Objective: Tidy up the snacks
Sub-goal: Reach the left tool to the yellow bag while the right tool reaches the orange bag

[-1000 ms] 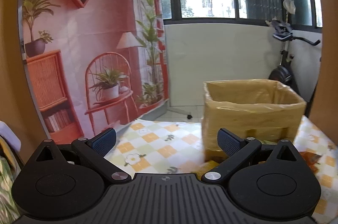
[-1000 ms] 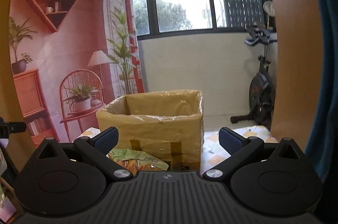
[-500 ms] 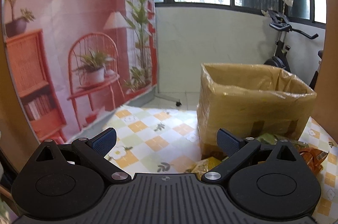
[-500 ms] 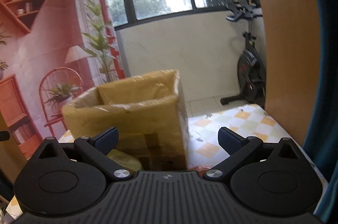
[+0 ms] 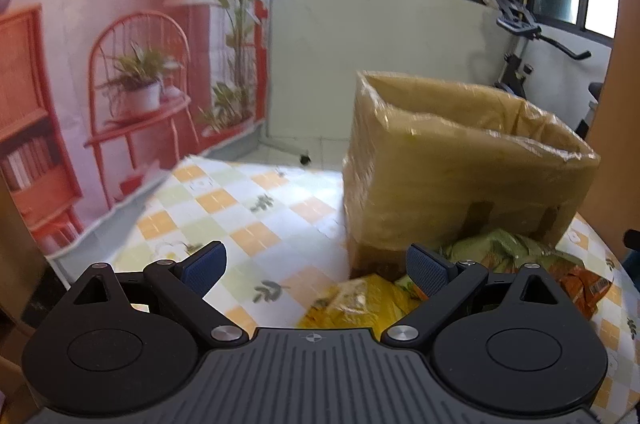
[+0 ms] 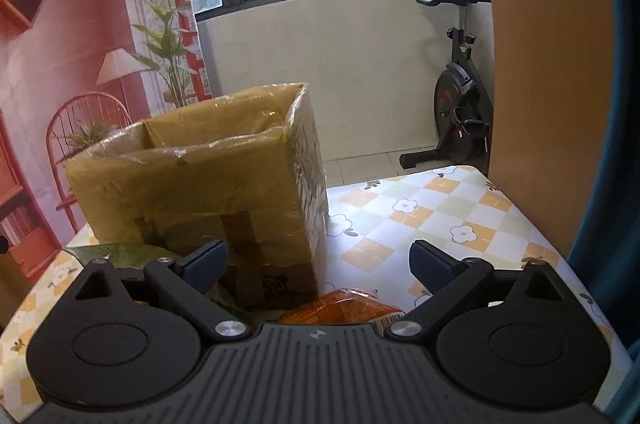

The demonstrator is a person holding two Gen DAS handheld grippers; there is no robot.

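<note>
An open cardboard box point(image 5: 460, 168) wrapped in tape stands on the checked tablecloth point(image 5: 240, 208); it also shows in the right wrist view point(image 6: 208, 192). Snack bags lie at its near side: a yellow bag point(image 5: 352, 304), a green bag point(image 5: 500, 248) and an orange bag point(image 5: 580, 284). In the right wrist view the orange bag point(image 6: 344, 308) and the green bag point(image 6: 116, 250) show too. My left gripper point(image 5: 316, 268) is open and empty above the yellow bag. My right gripper point(image 6: 318, 264) is open and empty above the orange bag.
A printed backdrop point(image 5: 100, 44) hangs past the table's left edge. An exercise bike point(image 6: 460, 96) stands on the floor behind the table. A wooden panel point(image 6: 548, 64) and a blue curtain point(image 6: 616, 144) border the right side.
Both grippers have tilted downward and moved closer to the table, so the snack bags in front of the box come into view. The right gripper has shifted right of the box. Both stay open.
</note>
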